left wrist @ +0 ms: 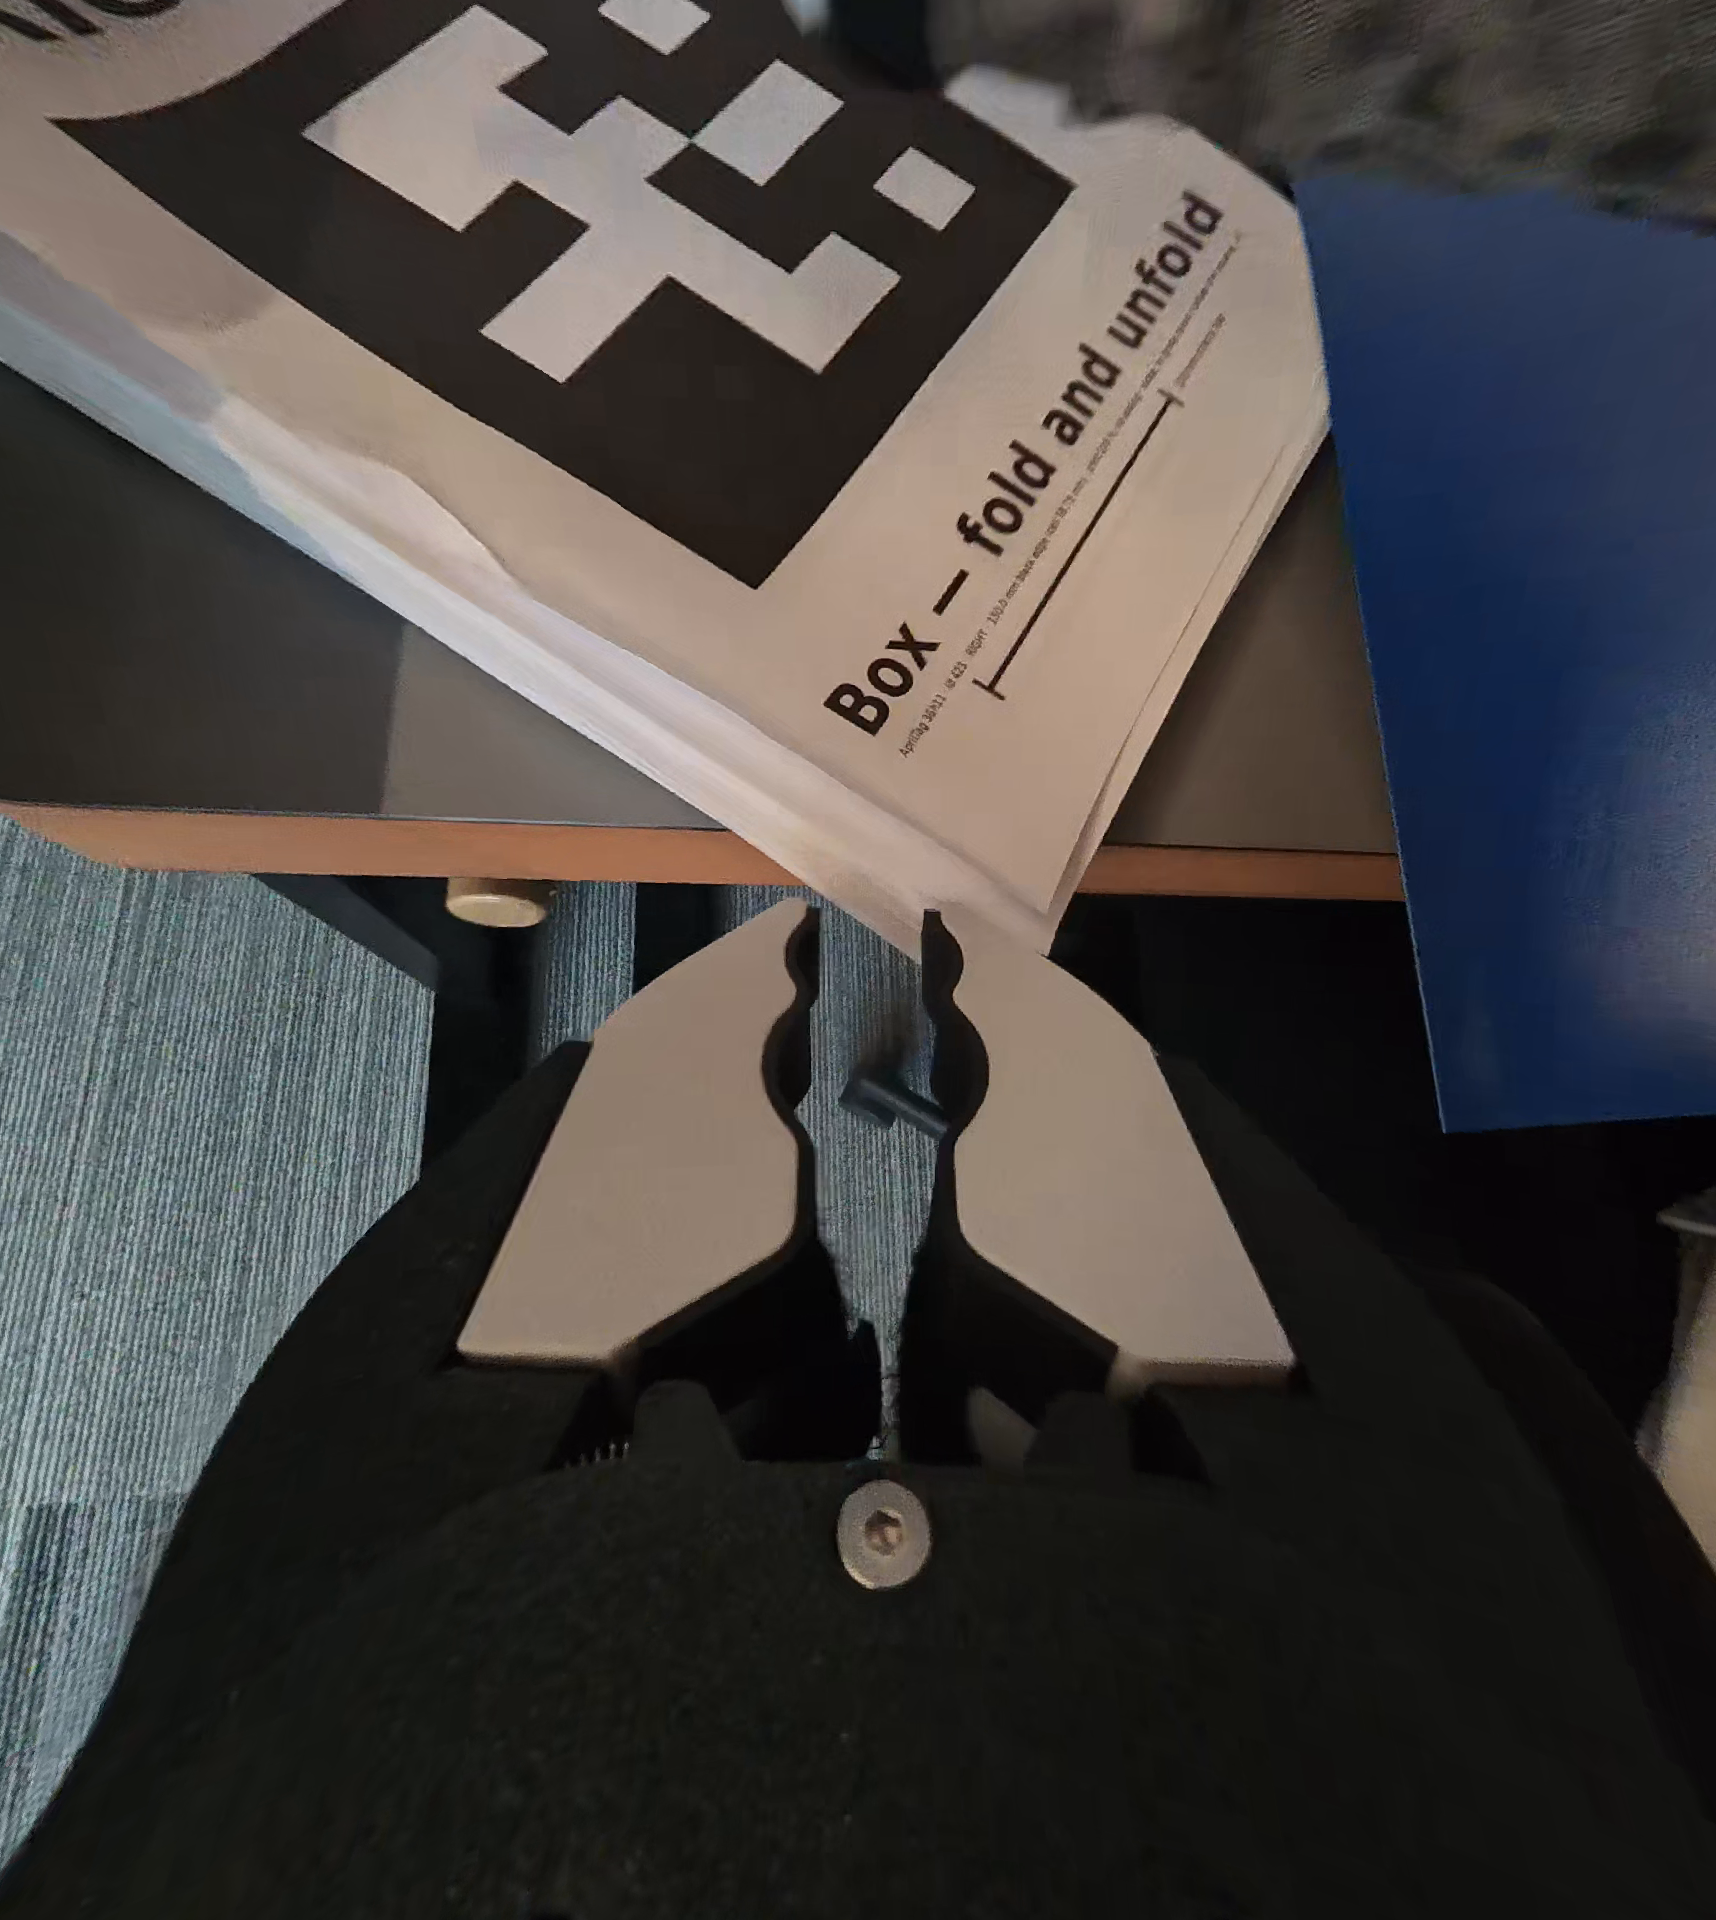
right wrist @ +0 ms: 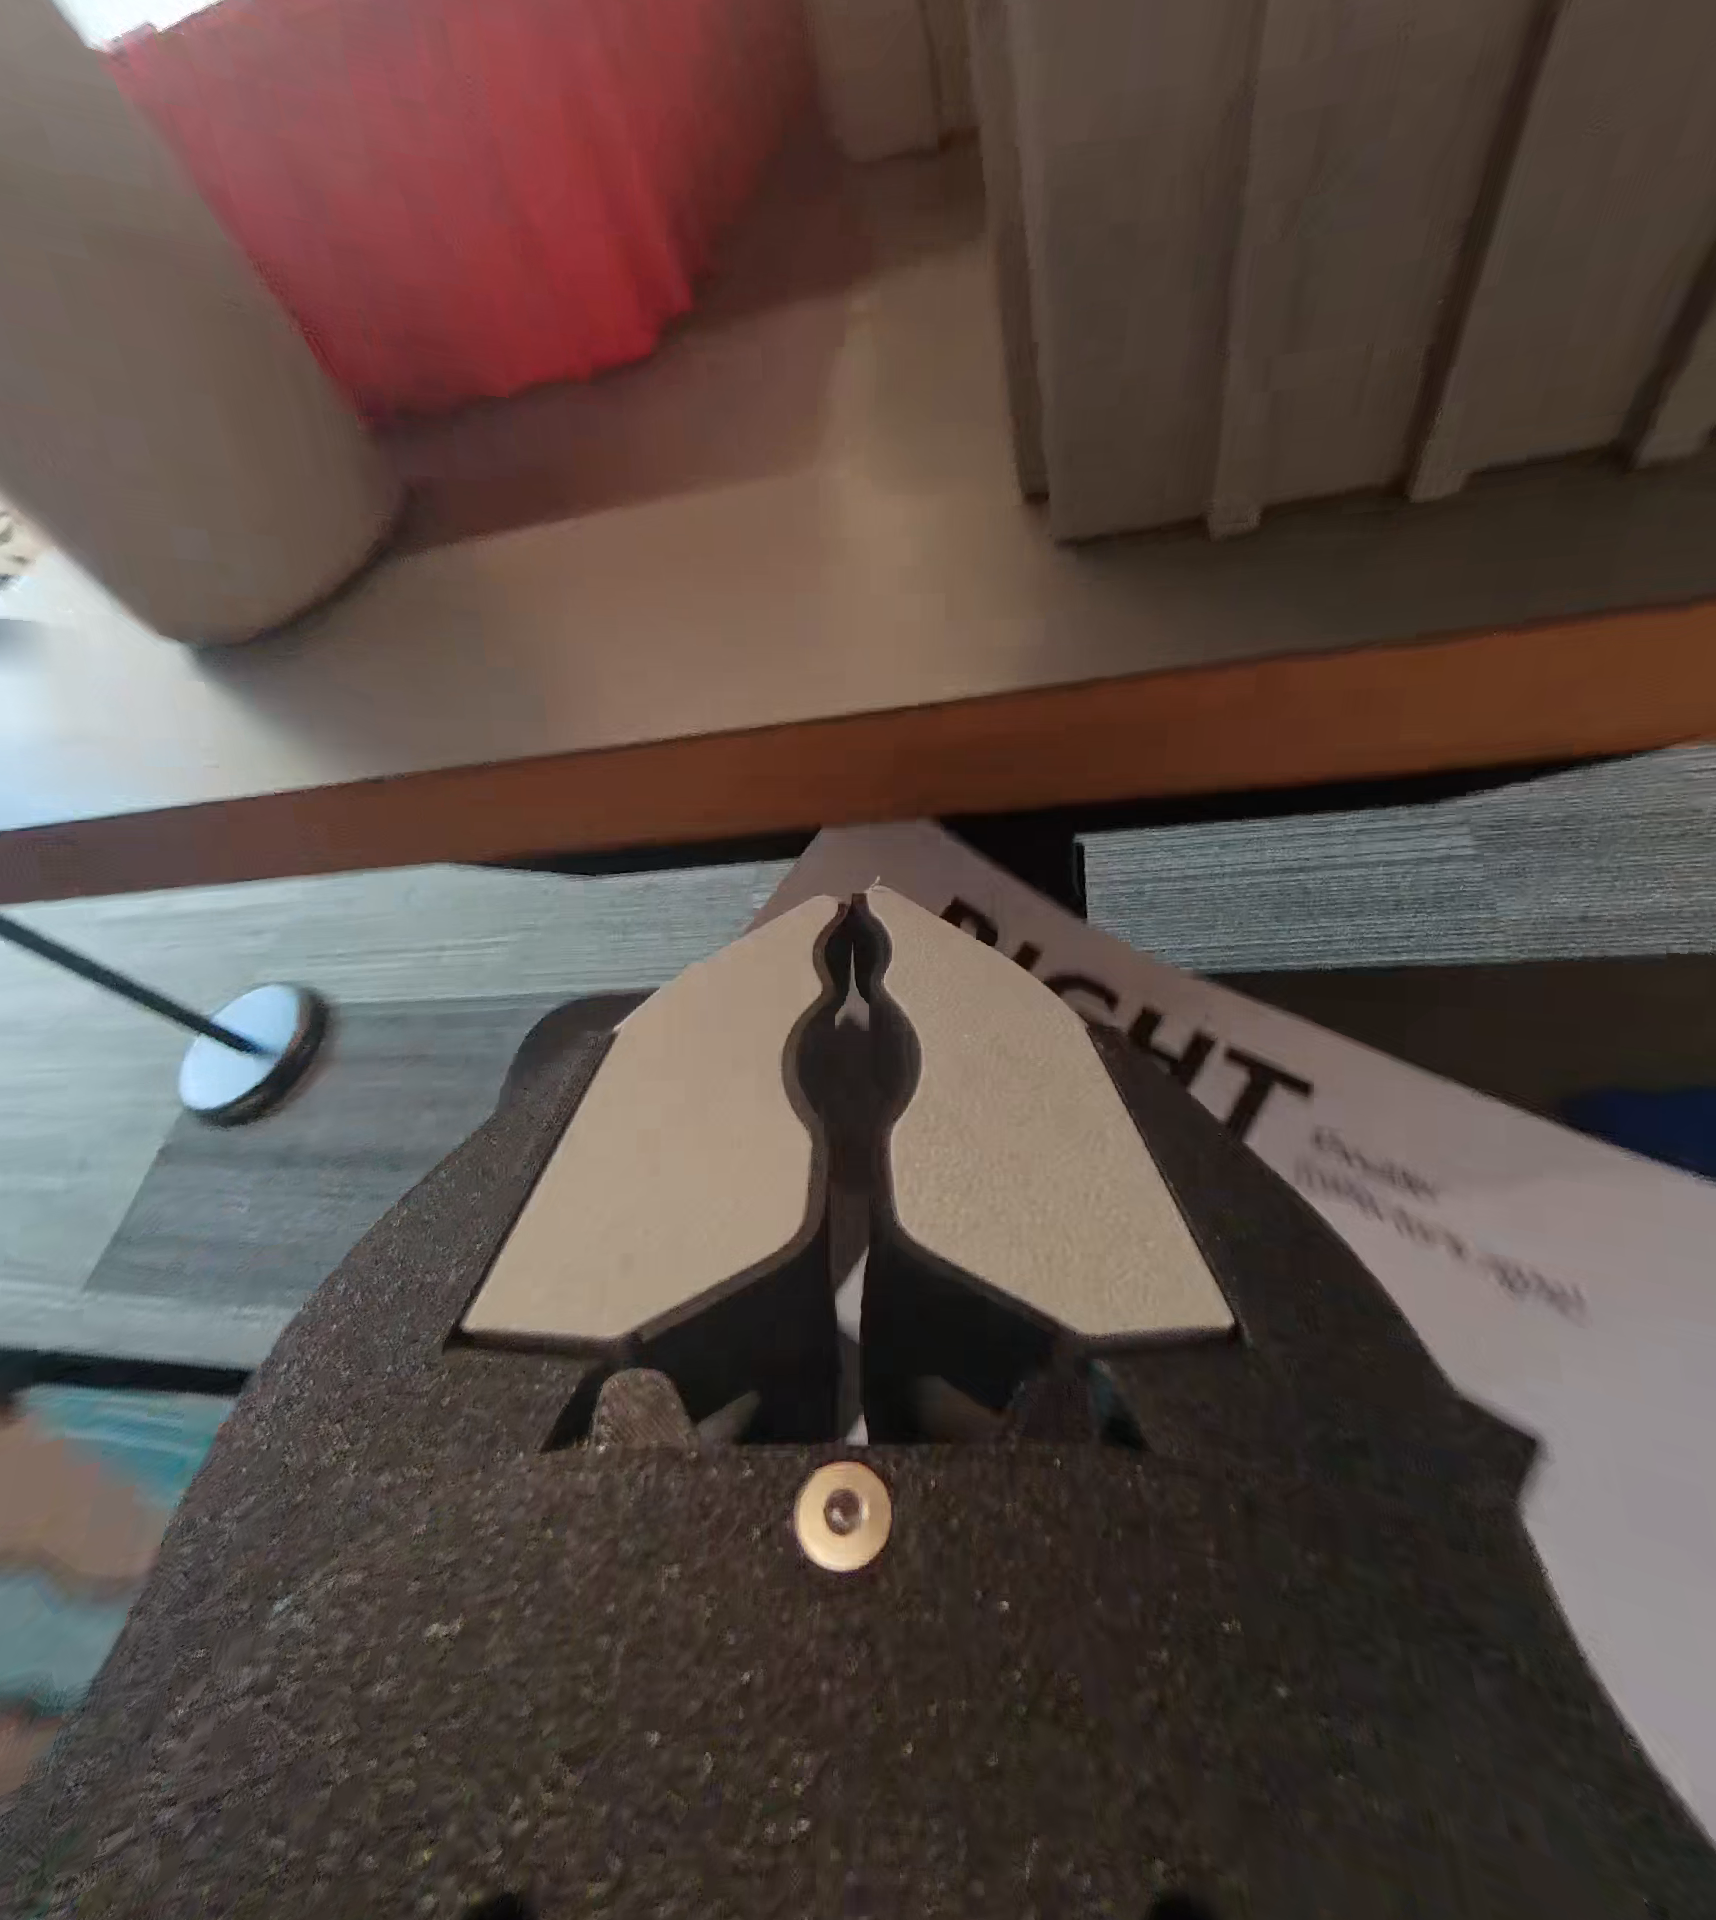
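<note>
My left gripper (left wrist: 866,920) is open by a narrow gap with nothing between its fingers. It sits just off the table's front edge (left wrist: 418,842). Its tips are next to the overhanging corner of a stack of white paper sheets (left wrist: 937,644), whose top sheet bears a large black square marker. My right gripper (right wrist: 856,906) is shut, with a sliver of white showing at its tips. It appears shut on a white printed sheet (right wrist: 1456,1351) that hangs in the air below the table edge (right wrist: 833,758) and runs behind the gripper to the lower right.
A blue sheet (left wrist: 1581,623) lies on the table to the right of the stack. A red fabric item (right wrist: 438,197), a beige rounded object (right wrist: 106,395) and white slatted panels (right wrist: 1353,260) stand on the table. Grey carpet (left wrist: 106,1091) and a round foot disc (right wrist: 251,1049) lie below. Spacing between my two grippers at the tips: around 20 cm.
</note>
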`<state>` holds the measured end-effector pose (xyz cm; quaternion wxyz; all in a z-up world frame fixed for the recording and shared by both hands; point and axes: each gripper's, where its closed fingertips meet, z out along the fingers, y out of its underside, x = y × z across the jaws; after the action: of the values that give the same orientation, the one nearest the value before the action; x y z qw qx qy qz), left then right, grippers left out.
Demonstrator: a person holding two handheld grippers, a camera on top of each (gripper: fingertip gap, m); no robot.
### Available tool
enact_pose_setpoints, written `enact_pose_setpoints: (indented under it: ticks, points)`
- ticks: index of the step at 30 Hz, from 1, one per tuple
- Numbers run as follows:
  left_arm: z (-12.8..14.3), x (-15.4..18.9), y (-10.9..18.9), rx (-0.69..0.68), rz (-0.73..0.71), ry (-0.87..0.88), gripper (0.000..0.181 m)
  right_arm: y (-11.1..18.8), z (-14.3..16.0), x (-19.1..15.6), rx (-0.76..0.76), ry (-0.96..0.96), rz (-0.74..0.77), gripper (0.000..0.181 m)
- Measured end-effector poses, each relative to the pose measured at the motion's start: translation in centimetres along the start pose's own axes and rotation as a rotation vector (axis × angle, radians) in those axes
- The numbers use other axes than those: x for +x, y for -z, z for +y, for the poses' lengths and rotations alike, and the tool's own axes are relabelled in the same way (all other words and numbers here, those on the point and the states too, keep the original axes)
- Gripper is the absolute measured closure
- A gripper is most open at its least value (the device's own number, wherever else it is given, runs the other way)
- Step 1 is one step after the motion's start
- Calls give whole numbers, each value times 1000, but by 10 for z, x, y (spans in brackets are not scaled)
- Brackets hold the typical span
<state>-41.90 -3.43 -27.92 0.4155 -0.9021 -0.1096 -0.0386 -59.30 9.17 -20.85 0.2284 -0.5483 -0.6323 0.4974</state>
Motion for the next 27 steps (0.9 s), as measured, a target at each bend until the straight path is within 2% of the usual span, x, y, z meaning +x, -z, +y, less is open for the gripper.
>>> enact_pose_setpoints:
  ticks: [1, 4, 8, 11, 14, 16, 17, 19, 21, 23, 25, 27]
  points:
    - [-2, 1, 1, 13, 4, 4, 163, -15, 1, 4, -4, 5, 22, 181]
    - [-2, 2, 3, 26, 18, -1, 163, -47, 14, 14, -56, 17, 75, 181]
    - [-4, 4, 9, 46, -3, -90, 163, -64, 42, 11, -257, 124, 95, 181]
    - [-32, 5, 27, 169, -131, -283, 163, -68, 47, 11, -291, 275, 166, 181]
    - [-71, 0, 43, 299, -218, -415, 164, -68, 47, 11, -291, 327, 192, 181]
    - [-90, -23, 35, 294, -271, -438, 164, -68, 47, 11, -291, 355, 203, 181]
    - [-92, -41, 23, 237, -295, -426, 164, -68, 47, 10, -290, 373, 211, 181]
    - [-88, -88, -5, 101, -387, -384, 169, -69, 47, 10, -287, 404, 224, 181]
    - [-87, -118, -22, 96, -417, -346, 172, -70, 47, 7, -285, 432, 206, 181]
    - [-90, -124, -25, 144, -409, -296, 172, -73, 48, -1, -285, 464, 155, 181]
    - [-95, -123, -17, 233, -418, -264, 173, -75, 49, -5, -289, 470, 123, 181]
    - [-93, -123, -9, 266, -439, -267, 174, -77, 49, -4, -295, 454, 121, 181]
